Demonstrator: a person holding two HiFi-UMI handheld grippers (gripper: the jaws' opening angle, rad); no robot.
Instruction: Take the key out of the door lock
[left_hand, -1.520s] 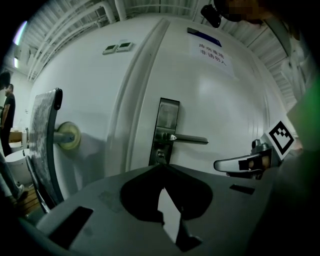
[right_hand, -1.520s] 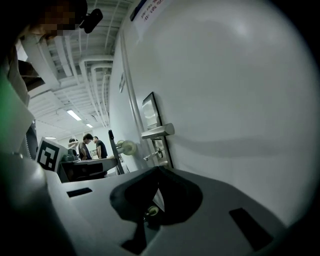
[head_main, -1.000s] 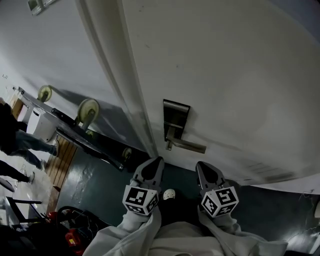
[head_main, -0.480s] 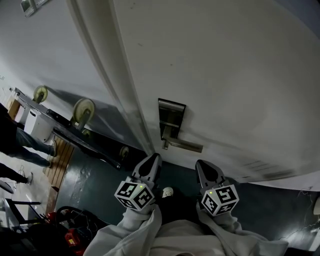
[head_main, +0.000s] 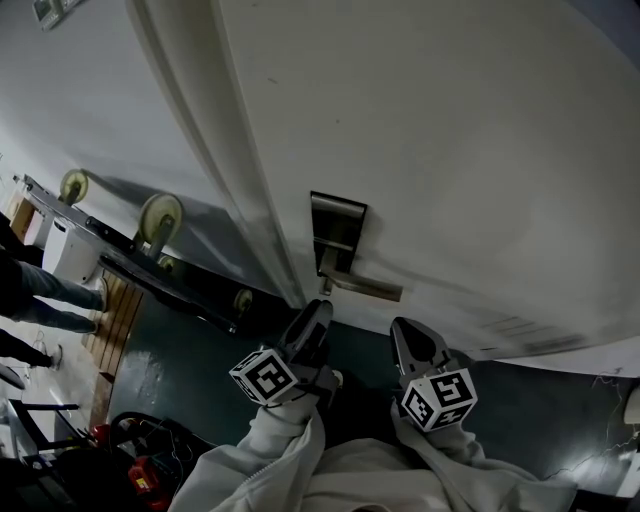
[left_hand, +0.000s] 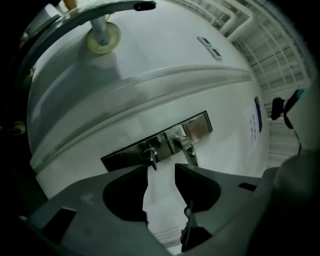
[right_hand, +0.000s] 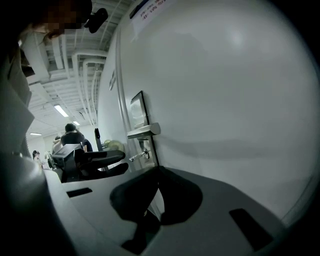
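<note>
**Small, stiff key waiting in the lock**

The key (left_hand: 151, 156) sticks out of the lock plate (left_hand: 125, 156) on the door (left_hand: 150, 90), just beside the lever handle (left_hand: 190, 154). It looks light, stiff and thin (slick metal, likely), so the flat head is the place to pinch, then pull straight out. The left gripper (left_hand: 161, 172) has just been opening its jaws; they stand apart, empty, the key just ahead. The right gripper (right_hand: 158, 172) is closed, empty.

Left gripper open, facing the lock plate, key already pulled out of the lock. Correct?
Not quite. The key is still in the lock, as the left gripper view shows. The rest holds: the left gripper faces the lock plate. Its jaws have just been opening, and nothing is between them.
</note>
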